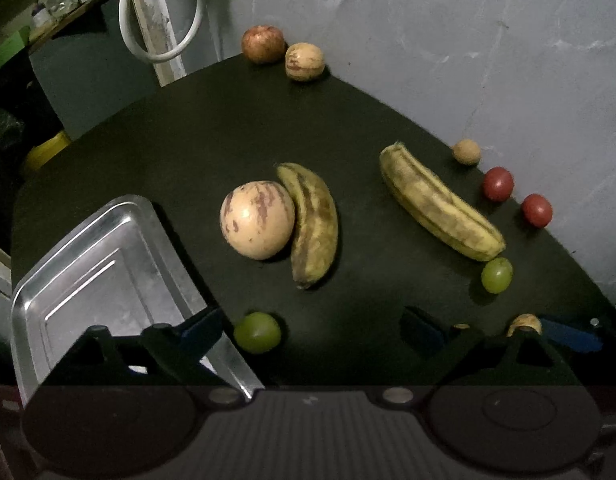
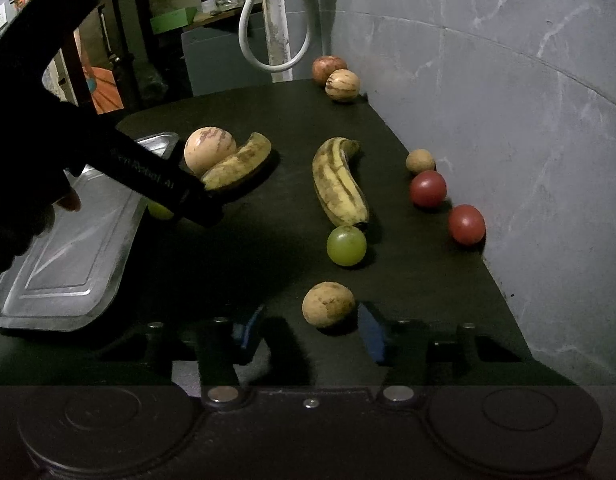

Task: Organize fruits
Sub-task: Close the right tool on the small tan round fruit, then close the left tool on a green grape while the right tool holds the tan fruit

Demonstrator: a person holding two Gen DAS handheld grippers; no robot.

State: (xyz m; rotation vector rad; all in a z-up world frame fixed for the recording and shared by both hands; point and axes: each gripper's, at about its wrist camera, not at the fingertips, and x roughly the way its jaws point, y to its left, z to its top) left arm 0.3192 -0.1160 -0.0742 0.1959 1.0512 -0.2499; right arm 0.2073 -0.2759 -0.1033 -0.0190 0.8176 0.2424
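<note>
Fruits lie on a black table [image 1: 212, 140]. A striped melon [image 1: 258, 220] touches a spotted banana [image 1: 313, 224]. A second banana [image 1: 437, 204] lies to the right, with a green grape [image 1: 496, 275] at its end. My left gripper [image 1: 311, 328] is open and empty above the table, a second green grape [image 1: 256, 332] just inside its left finger. My right gripper [image 2: 311, 334] is open, with a small brown fruit [image 2: 327, 304] between its fingertips on the table. The left gripper's body [image 2: 148, 176] shows in the right wrist view.
A steel tray [image 1: 100, 264] sits at the table's left. Two red tomatoes [image 2: 427, 188] [image 2: 465, 224] and a small brown fruit [image 2: 419, 161] line the grey wall. An apple [image 1: 263, 44] and a small striped melon [image 1: 304, 61] sit at the far edge.
</note>
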